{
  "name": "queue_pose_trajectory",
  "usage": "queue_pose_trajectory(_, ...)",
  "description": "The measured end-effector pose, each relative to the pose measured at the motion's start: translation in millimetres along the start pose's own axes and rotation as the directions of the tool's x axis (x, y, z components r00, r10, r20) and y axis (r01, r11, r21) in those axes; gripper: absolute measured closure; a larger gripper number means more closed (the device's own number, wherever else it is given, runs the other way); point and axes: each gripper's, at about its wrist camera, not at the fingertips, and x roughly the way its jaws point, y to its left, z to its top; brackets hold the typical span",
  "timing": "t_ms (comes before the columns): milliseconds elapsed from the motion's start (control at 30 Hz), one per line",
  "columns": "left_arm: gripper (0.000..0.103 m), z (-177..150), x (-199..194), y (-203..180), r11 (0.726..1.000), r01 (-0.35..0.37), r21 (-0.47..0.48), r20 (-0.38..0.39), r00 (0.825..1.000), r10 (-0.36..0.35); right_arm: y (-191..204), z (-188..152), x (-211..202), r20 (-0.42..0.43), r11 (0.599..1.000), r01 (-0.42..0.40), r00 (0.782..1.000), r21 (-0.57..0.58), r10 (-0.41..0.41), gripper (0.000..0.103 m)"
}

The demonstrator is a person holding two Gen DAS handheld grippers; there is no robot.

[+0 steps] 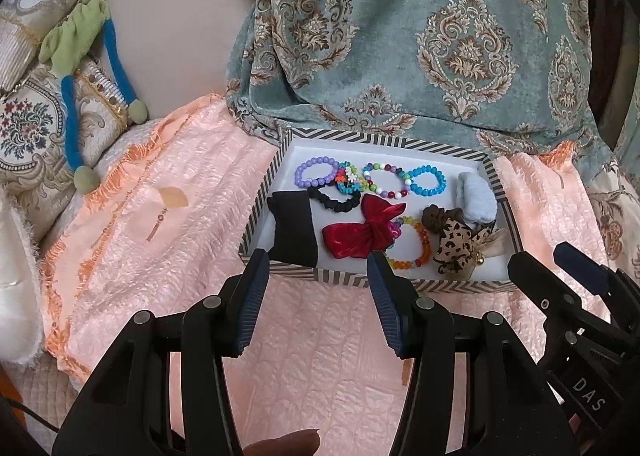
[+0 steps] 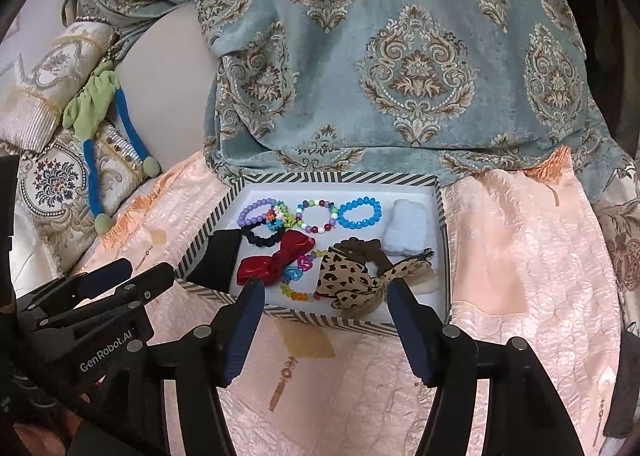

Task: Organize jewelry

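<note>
Two grippers: both hover over the pink bedspread (image 1: 168, 216) just before the near edge of the box (image 1: 280, 176), neither touching anything.
Left gripper (image 1: 316, 268): jaws stand apart with nothing between them; seen from the right wrist it sits off the box's near-left corner.
Right gripper (image 2: 324, 296): jaws stand apart and empty, tips before the near edge; seen from the left wrist it sits off the box's near-right corner.
Box: shallow, white inside, striped rim, lying on the bedspread with its far edge against the teal patterned cloth (image 1: 420, 36).
Far edge row: purple bracelet (image 1: 316, 172) at the left, a small multicoloured beaded piece (image 1: 350, 180) touching it, then a mixed bracelet (image 1: 386, 180), then a blue bracelet (image 1: 428, 180).
Far-right corner: pale blue scrunchie (image 1: 478, 198).
Left edge: black band (image 1: 292, 232), draped over the near-left rim; black scrunchie (image 1: 334, 198) just beside it.
Middle: red bow (image 1: 364, 232), overlapping an amber bracelet (image 1: 416, 252).
Near-right: leopard bow (image 1: 456, 248), with a brown scrunchie (image 1: 436, 216) behind it.
Off the box: cushions (image 1: 36, 128) and a green-and-blue soft toy (image 1: 76, 52) well to the left.
</note>
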Motion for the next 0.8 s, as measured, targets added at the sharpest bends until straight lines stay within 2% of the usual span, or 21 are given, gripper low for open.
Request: queue_pose_trajectory(800, 0.052, -4.1, 0.5, -2.0, 1.000, -0.010, 0.006, -0.005, 1.000, 0.010, -1.8, -4.6, 5.3, -0.031, 1.000, -0.016, 0.999, 0.011, 0.016, 0.040)
